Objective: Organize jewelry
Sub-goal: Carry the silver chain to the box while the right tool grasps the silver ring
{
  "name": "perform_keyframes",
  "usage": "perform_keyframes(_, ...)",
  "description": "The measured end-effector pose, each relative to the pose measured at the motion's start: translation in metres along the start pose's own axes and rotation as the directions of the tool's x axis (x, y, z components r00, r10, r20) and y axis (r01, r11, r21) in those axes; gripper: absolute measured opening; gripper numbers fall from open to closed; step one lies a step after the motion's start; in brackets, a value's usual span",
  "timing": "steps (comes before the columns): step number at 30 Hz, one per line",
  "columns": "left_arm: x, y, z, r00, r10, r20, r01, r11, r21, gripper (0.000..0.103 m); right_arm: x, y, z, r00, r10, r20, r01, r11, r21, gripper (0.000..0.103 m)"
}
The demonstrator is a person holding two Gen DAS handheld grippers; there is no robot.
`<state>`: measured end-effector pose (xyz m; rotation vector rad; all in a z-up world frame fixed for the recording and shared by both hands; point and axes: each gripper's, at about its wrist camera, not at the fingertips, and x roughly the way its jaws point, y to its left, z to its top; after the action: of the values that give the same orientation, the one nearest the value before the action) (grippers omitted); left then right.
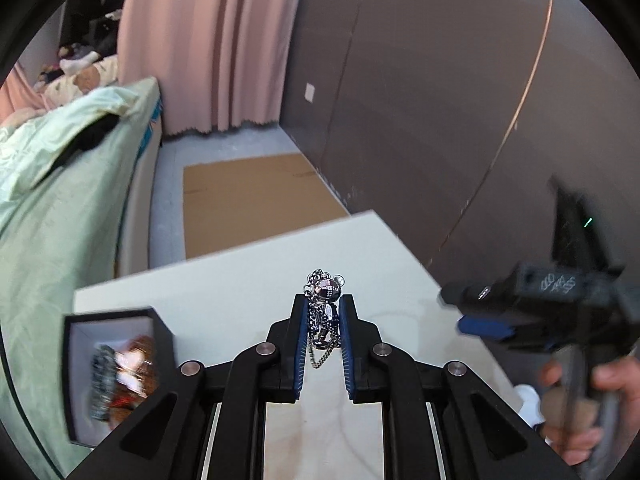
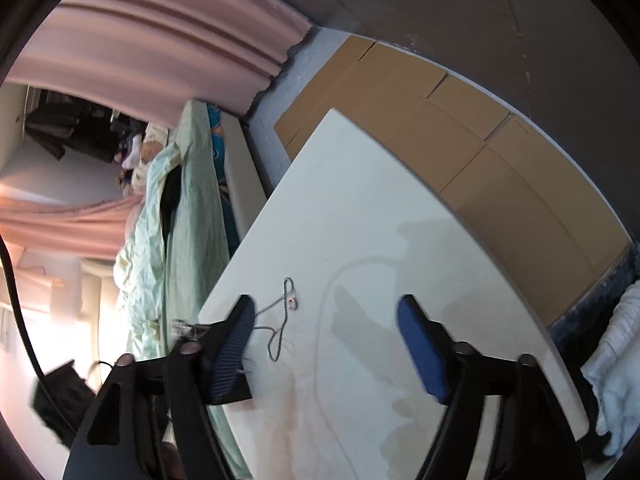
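Left tool (image 1: 324,308): we clamp a pendant (image 1: 326,292) (chain dangling) | right tool (image 2: 326,320): spread wide above necklace (image 2: 286,308) on bench (image 2: 360,200)

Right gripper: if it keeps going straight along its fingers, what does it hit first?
Probably the white table. The right gripper is open, angled down over bare tabletop. The thin chain necklace lies beside its left finger, off the centre line. Depth is hard to judge through the fisheye.

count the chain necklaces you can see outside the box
2. A bear-pendant necklace is pinched in the left hand-held gripper; a thin chain lies on the white table. The jewelry box is blurred and may hold more.
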<state>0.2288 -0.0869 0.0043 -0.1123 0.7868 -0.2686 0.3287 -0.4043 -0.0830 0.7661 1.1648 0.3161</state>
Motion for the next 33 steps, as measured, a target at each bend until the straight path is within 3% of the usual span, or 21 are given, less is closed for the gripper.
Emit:
perform_keyframes(4,-0.031,0.002,0.02,0.998,0.007,0.061,-0.007,1.0,0.002,0.015,0.016,0.014,-0.002,0.999,-0.027,-0.036,0.025,0.997,-0.071,0.056)
perform_keyframes(11,-0.079,0.002,0.047,0.988,0.041,0.15,-0.046,0.999,0.026,0.015,0.047,0.037,-0.005,0.992,-0.084,-0.093,0.065,0.978,-0.2,0.047)
perform_keyframes(16,-0.106,0.012,0.055,0.978,0.078,0.194,-0.084,0.996,0.024,0.015,0.068,0.058,-0.011,0.982,-0.15,-0.11,0.109,0.942,-0.317,0.042)
perform_keyframes(22,-0.122,0.031,0.063,0.969,0.118,0.215,-0.121,0.993,0.001,0.015,0.083,0.079,-0.021,0.977,-0.198,-0.077,0.148,0.895,-0.421,0.042)
perform_keyframes(25,-0.129,0.044,0.063,0.965,0.142,0.219,-0.143,0.99,-0.011,0.015,0.092,0.084,-0.024,0.971,-0.228,-0.07,0.173,0.874,-0.454,0.036)
perform_keyframes(29,-0.131,0.064,0.061,0.964,0.159,0.212,-0.155,0.987,-0.033,0.015,0.103,0.091,-0.028,0.955,-0.292,-0.056,0.228,0.842,-0.489,0.035)
perform_keyframes(33,-0.128,0.077,0.054,0.966,0.161,0.201,-0.152,0.987,-0.062,0.015,0.114,0.094,-0.033,0.933,-0.358,-0.044,0.284,0.803,-0.524,0.027)
